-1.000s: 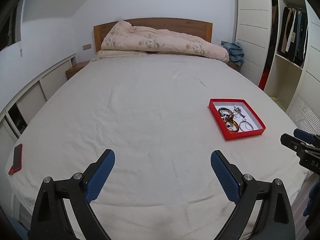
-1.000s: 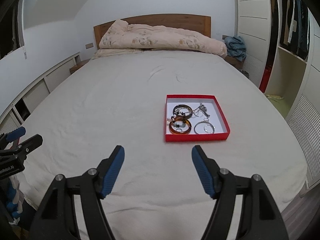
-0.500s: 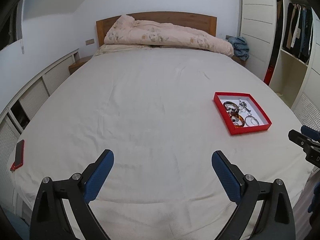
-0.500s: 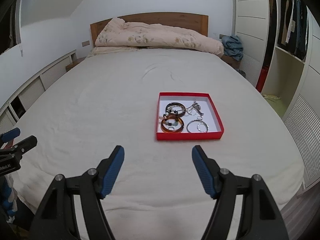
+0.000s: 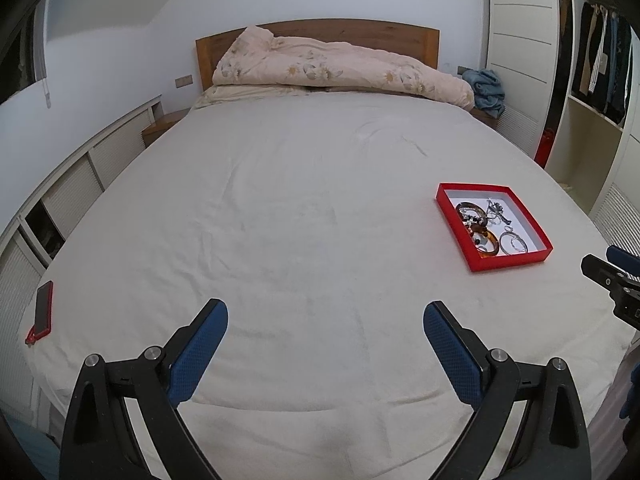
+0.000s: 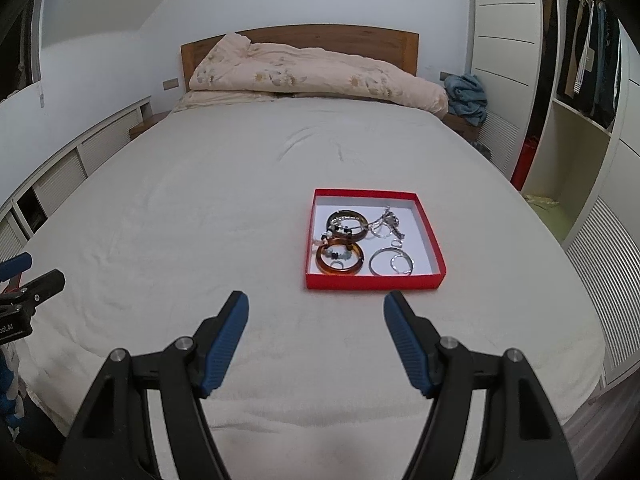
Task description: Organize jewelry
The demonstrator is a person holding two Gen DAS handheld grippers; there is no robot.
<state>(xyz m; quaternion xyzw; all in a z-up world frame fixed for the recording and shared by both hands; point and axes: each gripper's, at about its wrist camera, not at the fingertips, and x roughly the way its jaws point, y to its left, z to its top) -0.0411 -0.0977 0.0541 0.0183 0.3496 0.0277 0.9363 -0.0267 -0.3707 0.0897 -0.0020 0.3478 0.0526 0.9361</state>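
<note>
This is a bedroom in a home. A wide bed [image 6: 240, 208] with a wooden headboard [image 6: 320, 40] carries a rolled floral quilt [image 6: 316, 74], and an open wardrobe [image 6: 580, 60] with hanging clothes stands along the right wall beside white louvred cabinets [image 5: 60, 200].

Red tray [image 6: 374, 281], white inside; amber bangle [image 6: 339, 259]; cream sheet [image 6: 200, 220]; floral duvet [image 6: 312, 70].

- On the left gripper [image 6: 24, 300], at the left edge of the right wrist view, white letters cut off by the frame read "ooLAI".
</note>
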